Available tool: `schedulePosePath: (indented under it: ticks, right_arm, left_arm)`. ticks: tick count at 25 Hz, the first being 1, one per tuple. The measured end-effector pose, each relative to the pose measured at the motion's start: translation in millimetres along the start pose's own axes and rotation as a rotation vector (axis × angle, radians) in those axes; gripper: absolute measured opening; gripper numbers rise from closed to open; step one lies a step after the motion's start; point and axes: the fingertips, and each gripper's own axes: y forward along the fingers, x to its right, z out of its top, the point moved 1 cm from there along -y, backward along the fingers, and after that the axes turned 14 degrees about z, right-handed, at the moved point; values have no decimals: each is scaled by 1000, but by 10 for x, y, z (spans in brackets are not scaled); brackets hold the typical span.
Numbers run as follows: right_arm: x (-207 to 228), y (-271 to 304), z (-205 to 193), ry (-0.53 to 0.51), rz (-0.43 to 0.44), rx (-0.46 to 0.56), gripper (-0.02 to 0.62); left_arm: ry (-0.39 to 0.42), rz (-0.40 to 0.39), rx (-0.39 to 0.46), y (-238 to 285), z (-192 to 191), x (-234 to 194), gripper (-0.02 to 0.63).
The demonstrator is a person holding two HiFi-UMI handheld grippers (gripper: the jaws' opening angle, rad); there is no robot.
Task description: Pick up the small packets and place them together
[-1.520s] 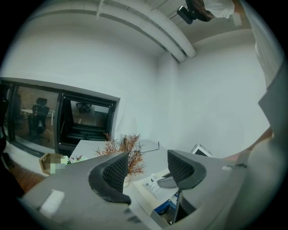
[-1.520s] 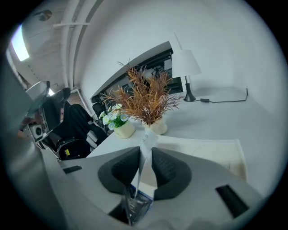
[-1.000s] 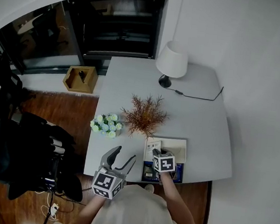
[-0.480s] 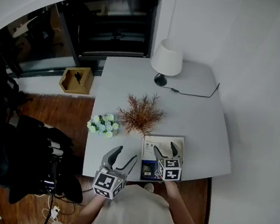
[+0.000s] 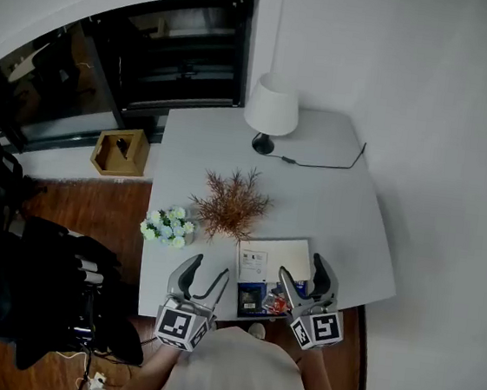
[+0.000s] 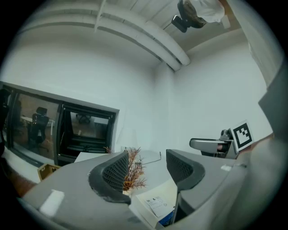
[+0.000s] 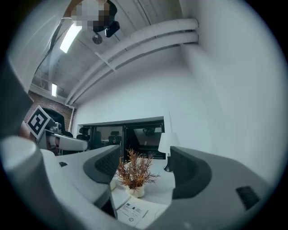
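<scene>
**Nearest, tools.** The left tool (image 5: 204,273) is held at 11 o'clock from the person, over the counter's near edge. Its jaws are apart, and its own view shows only the counter between them. The right tool (image 5: 304,275) is at 1 o'clock and is likewise empty. Its jaws have just been opening and stand wide, with nothing between the pads. Both point level and away from the person, which suggests neither is reaching for anything at present.

**Task items.** A dark blue packet (image 5: 251,297) lies on the near edge of the counter (image 5: 338,209), at 12 o'clock between the 2 tools. A small red packet (image 5: 276,305) lies just beside it at 3 o'clock. A strip of blue at the right tool's base may be a 3rd packet, but I cannot tell. The 2 appear to be touching, so I judge them already gathered. That would account for the empty, spread jaws of the right tool above them.

**Middle ground.** A white printed sheet (image 5: 273,259) lies directly beyond the packets, at their 12 o'clock, with its near edge against them. A dried plant (image 5: 231,204) stands beyond it at 11 o'clock. A bunch of pale flowers (image 5: 166,225) sits at the counter's left edge, at 10 o'clock.

**Far end.** A white-shaded lamp (image 5: 271,110) stands at 12 o'clock. Its cable (image 5: 326,164) trails toward 2 o'clock, well apart from the working area.

**Remaining work.** In my judgement, only a check for stray packets remains. None is visible elsewhere on the counter.
</scene>
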Motion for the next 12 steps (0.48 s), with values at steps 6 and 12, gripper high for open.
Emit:
schedulePosePath:
  ticks: [6,12]
  right_arm:
    - [8,-224,163,-18,-30,20,350]
    - [71,-262,141,-4,0,-7,322]
  left_arm:
    - [9,31,61,7,175,-80,273]
    - [32,38,43,11,220,-85,273]
